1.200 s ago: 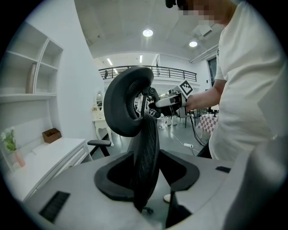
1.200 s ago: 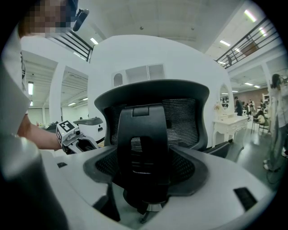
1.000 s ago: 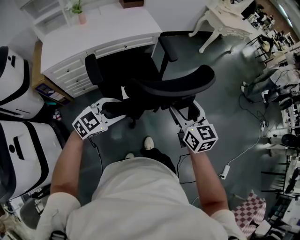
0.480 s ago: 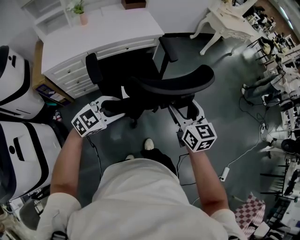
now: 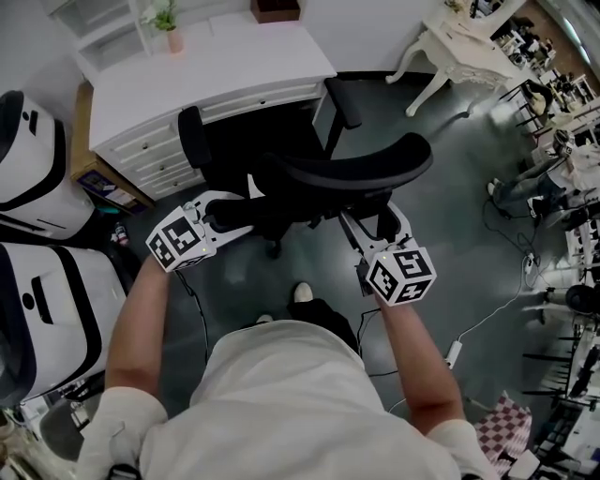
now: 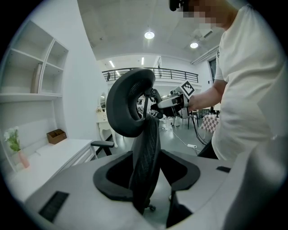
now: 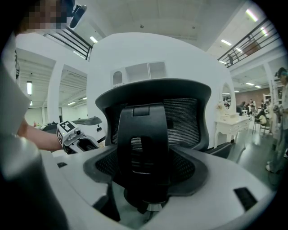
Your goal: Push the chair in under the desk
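A black mesh office chair (image 5: 356,169) stands with its seat partly under the white desk (image 5: 216,66). My left gripper (image 5: 225,211) is at the left edge of the backrest (image 6: 146,157). That edge runs between its jaws, with floor showing on one side; the jaws have just opened a little. My right gripper (image 5: 375,223) is at the back's right side. The black spine (image 7: 144,152) stands between its open jaws. Above the left jaws curves the headrest (image 6: 128,108).
Two large white machines (image 5: 37,272) stand close on the left. On the desk are a potted plant (image 5: 169,28) and a brown box (image 5: 277,9). A white ornate table (image 5: 459,47) is at the upper right. Cables and a power strip (image 5: 455,352) lie on the floor.
Both grippers and the chair have edged slightly toward the desk. The hold on the backrest looks the same.
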Available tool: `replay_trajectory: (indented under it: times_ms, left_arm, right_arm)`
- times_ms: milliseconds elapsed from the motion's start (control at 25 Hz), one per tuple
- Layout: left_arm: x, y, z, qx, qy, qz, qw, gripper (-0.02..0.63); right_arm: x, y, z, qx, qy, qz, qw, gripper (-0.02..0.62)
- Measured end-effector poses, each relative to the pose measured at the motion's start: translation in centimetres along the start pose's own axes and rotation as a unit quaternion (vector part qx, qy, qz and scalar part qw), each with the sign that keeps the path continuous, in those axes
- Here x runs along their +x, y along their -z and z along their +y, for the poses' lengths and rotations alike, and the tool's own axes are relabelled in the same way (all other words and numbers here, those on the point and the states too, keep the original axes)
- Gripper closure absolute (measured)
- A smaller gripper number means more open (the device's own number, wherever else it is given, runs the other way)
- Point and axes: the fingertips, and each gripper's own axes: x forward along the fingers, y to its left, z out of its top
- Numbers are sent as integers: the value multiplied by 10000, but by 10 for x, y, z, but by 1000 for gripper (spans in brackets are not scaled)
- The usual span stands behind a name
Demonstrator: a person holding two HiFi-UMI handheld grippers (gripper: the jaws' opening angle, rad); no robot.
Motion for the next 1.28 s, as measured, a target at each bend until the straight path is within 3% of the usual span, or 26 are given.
replay_trajectory:
  times_ms: [880, 1280]
  left_arm:
    - [1, 2, 3, -93, -108, 94, 9999, 404]
    - [-6, 7, 9, -453, -1177, 371, 9913, 345]
  right_arm:
    - [3, 2, -1, 47, -75, -163, 9998, 279]
    - [3, 7, 2, -420, 41, -73, 9991, 279]
